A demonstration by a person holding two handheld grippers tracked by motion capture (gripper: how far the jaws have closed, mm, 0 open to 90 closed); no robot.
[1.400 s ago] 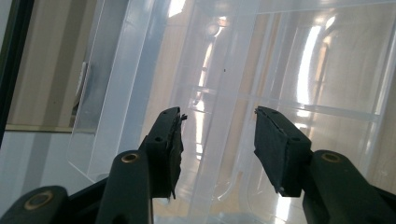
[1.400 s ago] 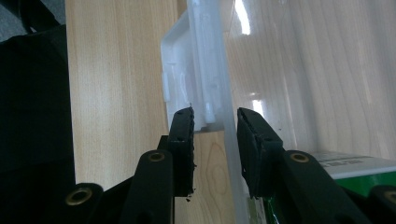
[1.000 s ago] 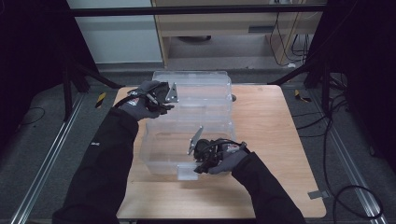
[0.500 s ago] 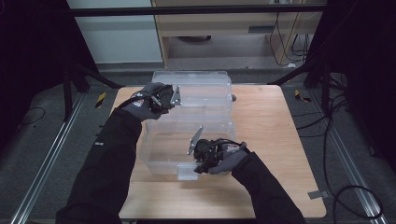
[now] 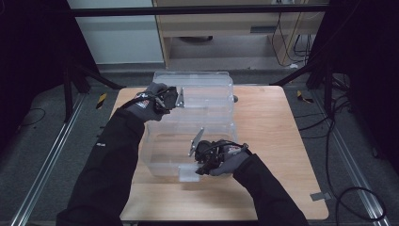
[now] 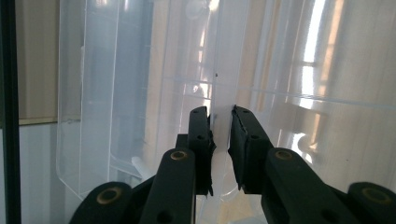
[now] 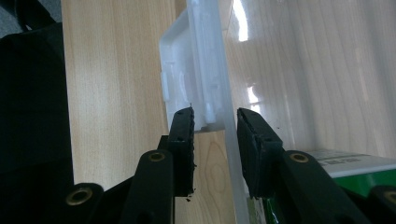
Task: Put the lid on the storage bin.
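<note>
Now, lines from my side of the table:

Table (image 5: 282,141): wooden top; the clear plastic bin (image 5: 197,141) stood at its middle, long axis running from 6 toward 12 o'clock.
Bin and lid: the clear lid (image 5: 207,92) stood raised at the bin's 12 o'clock end, hinged back and roughly upright.
Contents: the bin looked mostly bare inside; in the right gripper view a green-and-white box (image 7: 345,163) lay against the wall (image 7: 229,140), what it was I could not tell.
Left gripper (image 5: 176,97): at 10 o'clock from the bin's centre, its jaws had just been closing on the lid's edge (image 6: 223,93), a thin gap showing, not yet clamped.
Right gripper (image 5: 197,162): at 6 o'clock, nearer me, jaws straddling the front wall by the white latch (image 7: 187,70), parted, not pressing.
Key relation: I judged the lid edge lay straight between my left jaws, so that hand would swing it.
</note>
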